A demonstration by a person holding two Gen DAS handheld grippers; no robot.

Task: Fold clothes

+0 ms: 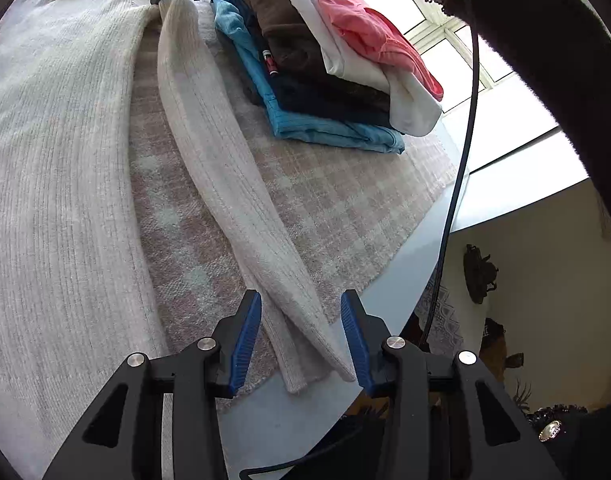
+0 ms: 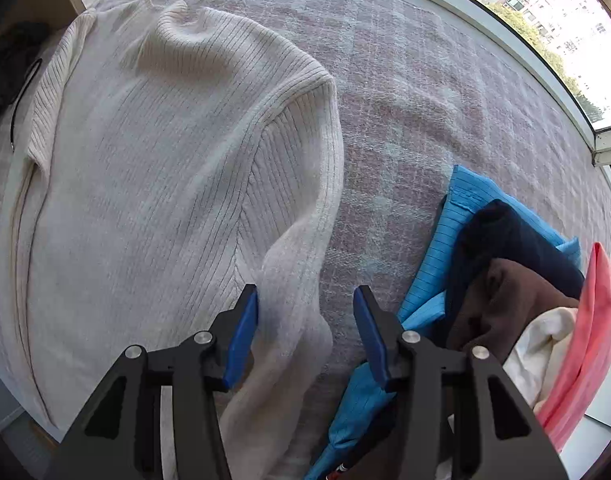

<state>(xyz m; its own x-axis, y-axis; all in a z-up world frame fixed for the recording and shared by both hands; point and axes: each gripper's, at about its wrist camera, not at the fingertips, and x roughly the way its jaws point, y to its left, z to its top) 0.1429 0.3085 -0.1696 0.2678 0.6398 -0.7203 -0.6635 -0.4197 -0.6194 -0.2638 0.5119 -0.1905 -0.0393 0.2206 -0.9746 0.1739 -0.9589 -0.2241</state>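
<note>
Currently the cream ribbed knit sweater (image 2: pixel 153 168) lies flat, front up, on the pink-and-white checked woven mat (image 2: pixel 425 80), with one long sleeve (image 1: pixel 225 184) stretched away from the body toward the table edge. The left gripper (image 1: pixel 301 320) is spread wide, empty, straddling the sleeve cuff (image 1: pixel 301 372) — nothing is gripped yet. The right gripper (image 2: pixel 305 312) is likewise released and empty, poised over the upper sleeve just below the shoulder seam; it can be seen at the top of the left wrist view too. The step in hand is judged to be the sleeve fold. For a clean result, both layers of the cuff should be pinched squarely, well in from the hem, so the knit is not stretched; the upper sleeve should be caught near the seam, not on the body panel. Both ends would best be lifted together and laid across the chest, parallel to the side edge — slack knit sags otherwise. The stack of folded clothes in blue, navy, brown, white and coral (image 1: pixel 329 64) sits just beside the sleeve and should be cleared on the swing.
</note>
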